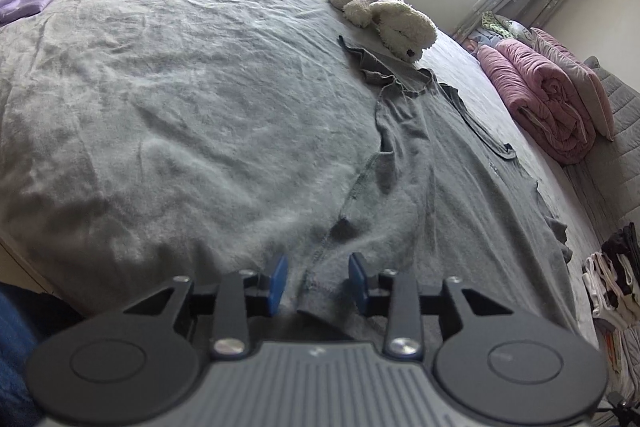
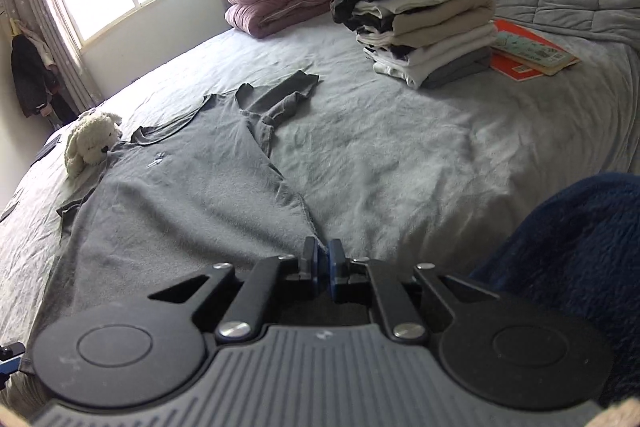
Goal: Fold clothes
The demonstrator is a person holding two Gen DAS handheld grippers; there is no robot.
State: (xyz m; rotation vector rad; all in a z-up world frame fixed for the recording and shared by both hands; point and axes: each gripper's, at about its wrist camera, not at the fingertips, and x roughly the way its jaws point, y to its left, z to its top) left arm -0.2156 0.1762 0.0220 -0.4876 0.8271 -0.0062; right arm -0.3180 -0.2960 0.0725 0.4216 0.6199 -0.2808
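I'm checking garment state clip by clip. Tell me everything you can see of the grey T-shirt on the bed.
The grey T-shirt is a soft knit with short sleeves, a rounded neckline and a small pale mark on the chest. It lies spread out, wrinkled, on the grey bedsheet, neck pointing away toward the window. One sleeve is bunched and folded over. The white plush dog rests against its shoulder. The right hand-held gripper is shut on one bottom corner; the left hand-held gripper stands open astride the other hem corner.

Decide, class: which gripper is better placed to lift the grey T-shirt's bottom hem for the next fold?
Probably the right gripper: its jaws are shut on the grey T-shirt at a hem corner. The left gripper has open jaws straddling the other corner, pads not pressing, so it must close first.
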